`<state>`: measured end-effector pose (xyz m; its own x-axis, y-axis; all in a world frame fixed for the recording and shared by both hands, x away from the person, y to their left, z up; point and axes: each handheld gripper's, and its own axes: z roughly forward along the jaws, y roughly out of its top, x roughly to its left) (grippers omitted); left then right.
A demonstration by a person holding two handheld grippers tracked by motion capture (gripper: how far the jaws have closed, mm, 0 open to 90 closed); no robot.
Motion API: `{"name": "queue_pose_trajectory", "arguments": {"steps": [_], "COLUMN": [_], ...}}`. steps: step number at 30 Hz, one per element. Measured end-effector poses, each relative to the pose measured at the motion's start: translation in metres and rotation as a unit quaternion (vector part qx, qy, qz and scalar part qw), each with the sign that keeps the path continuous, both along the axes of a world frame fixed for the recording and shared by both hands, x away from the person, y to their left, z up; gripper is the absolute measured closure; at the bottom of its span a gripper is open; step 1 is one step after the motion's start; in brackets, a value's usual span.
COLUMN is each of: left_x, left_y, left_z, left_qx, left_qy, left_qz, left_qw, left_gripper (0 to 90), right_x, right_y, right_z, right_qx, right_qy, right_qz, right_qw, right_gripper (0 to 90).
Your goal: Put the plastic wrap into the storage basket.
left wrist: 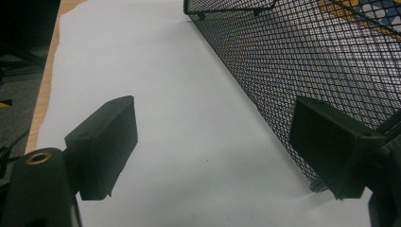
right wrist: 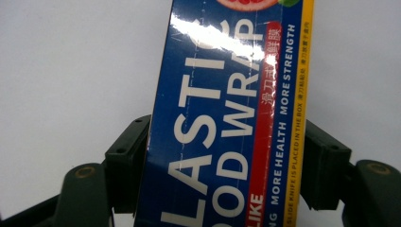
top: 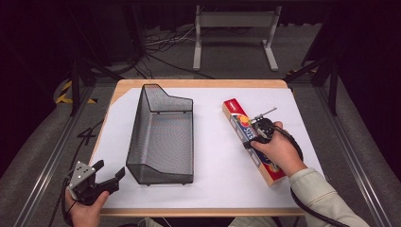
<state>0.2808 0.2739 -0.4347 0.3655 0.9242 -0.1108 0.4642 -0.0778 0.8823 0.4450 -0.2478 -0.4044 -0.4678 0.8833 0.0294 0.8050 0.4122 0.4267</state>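
A long box of plastic food wrap (top: 235, 113), blue and red with a yellow edge, lies slanted on the white sheet at the right. My right gripper (top: 252, 138) comes down over its middle. In the right gripper view the two black jaws sit against the box's (right wrist: 222, 94) long sides, so the gripper (right wrist: 227, 146) is shut on it. A black wire-mesh basket (top: 137, 127) stands left of centre. My left gripper (top: 109, 169) hovers at the front left corner beside the basket's near end. It is open (left wrist: 213, 127) with only paper between the jaws, and the mesh wall (left wrist: 307, 56) rises just to its right.
A white sheet (top: 213, 156) covers the wooden table (top: 198, 83). A grey metal stand (top: 234, 21) and loose cables (top: 161, 45) lie on the floor beyond. Black frame rails (top: 75, 87) run along both sides of the table.
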Motion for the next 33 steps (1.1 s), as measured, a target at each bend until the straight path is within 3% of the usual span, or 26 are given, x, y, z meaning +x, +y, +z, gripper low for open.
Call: {"name": "queue_pose_trajectory", "arguments": {"steps": [12,20,26,33], "left_x": [0.0,0.0,0.0,0.0], "left_y": [0.0,0.0,0.0,0.0], "left_z": [0.0,0.0,0.0,0.0], "left_qx": [0.0,-0.001,0.0,0.001], "left_qy": [-0.001,0.0,-0.001,-0.001], "left_qz": [-0.001,0.001,0.001,0.0], "left_qw": [1.0,1.0,1.0,1.0], "left_gripper": [17.0,17.0,17.0,17.0], "right_x": [-0.004,-0.005,-0.008,-0.012], "right_y": [0.004,0.002,0.0,0.002], "right_z": [0.004,0.006,0.016,0.031], "right_qx": [-0.007,-0.006,0.013,0.031], "right_qy": [0.01,0.004,0.006,-0.009], "right_qz": [-0.054,-0.056,-0.062,-0.062], "right_qw": [0.9985,0.9984,0.998,0.9975], "right_gripper": [39.2,40.0,40.0,40.1]}}
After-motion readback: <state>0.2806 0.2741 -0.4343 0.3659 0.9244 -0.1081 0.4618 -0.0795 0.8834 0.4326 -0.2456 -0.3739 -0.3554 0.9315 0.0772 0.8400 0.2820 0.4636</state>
